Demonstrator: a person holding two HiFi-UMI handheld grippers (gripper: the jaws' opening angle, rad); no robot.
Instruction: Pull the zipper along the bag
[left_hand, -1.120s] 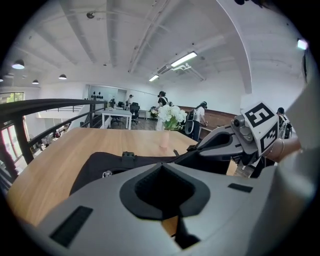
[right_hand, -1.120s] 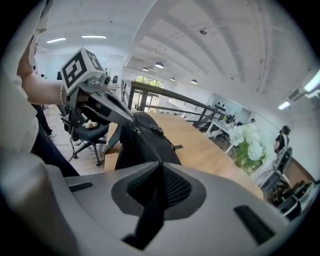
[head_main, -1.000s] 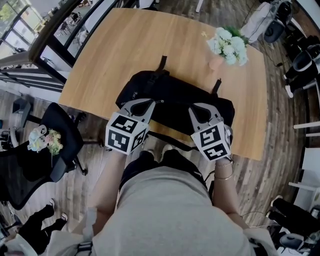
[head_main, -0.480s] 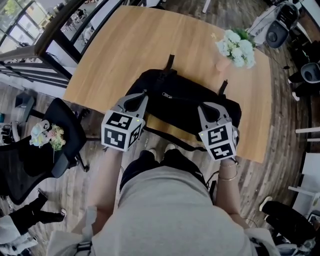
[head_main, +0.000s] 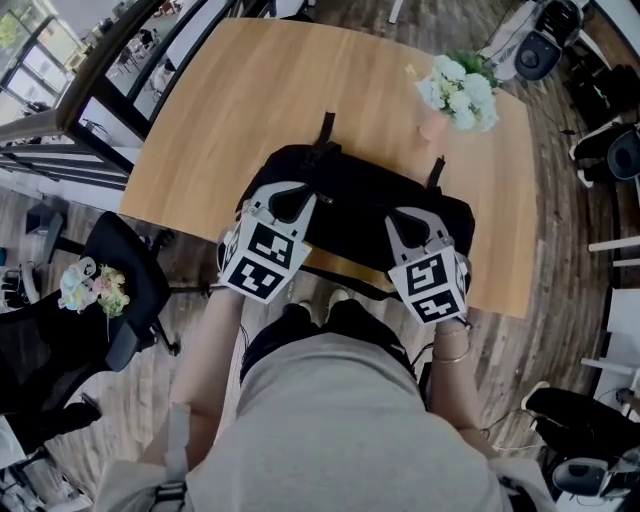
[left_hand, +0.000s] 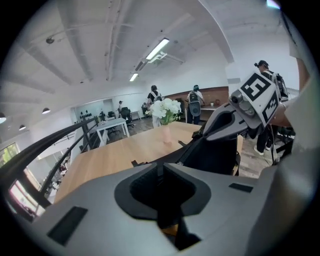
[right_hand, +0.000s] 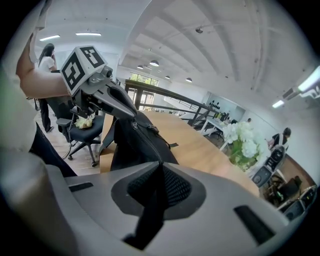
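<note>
The black bag (head_main: 360, 205) lies along the near edge of the table (head_main: 250, 90). A vase of white flowers (head_main: 455, 95) stands toward the far right corner, well clear of my work. My left gripper (head_main: 284, 195) sits at the bag's left end, jaws together. My right gripper (head_main: 415, 215) is clamped on a black strip at the bag's right end. Only the right gripper view shows the zipper (right_hand: 147, 145) along the bag's ridge, and only the left gripper view shows the people (left_hand: 195, 102) beyond the table.

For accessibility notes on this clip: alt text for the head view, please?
Seen from above, a black bag lies on a wooden table; the person's left gripper grips its left end and the right gripper its right end. A vase of white flowers stands beyond.
</note>
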